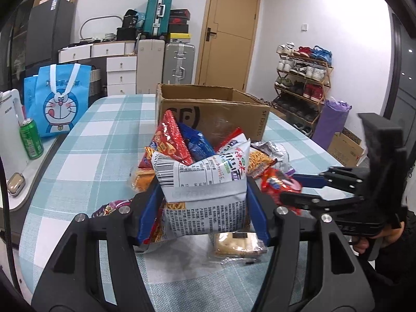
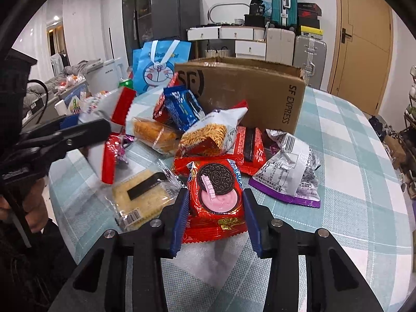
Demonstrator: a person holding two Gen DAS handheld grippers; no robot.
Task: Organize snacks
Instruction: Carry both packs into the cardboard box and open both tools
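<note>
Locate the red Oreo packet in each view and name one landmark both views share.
Left wrist view: red Oreo packet right of centre, held in the right gripper.
Right wrist view: packet bottom centre, held between the jaws.
Shared landmark: cardboard box behind the snack pile.

White walls all round; a tan wooden door (image 1: 230, 30) shut at the back. Left of it, stacked suitcases (image 1: 166, 52) and white drawer units (image 1: 114, 65), then a dark grey fridge (image 1: 48, 32). Right of the door, a bamboo shoe rack (image 1: 303, 83), full. Sheer curtains (image 2: 78, 26) lit pale at far left.
</note>
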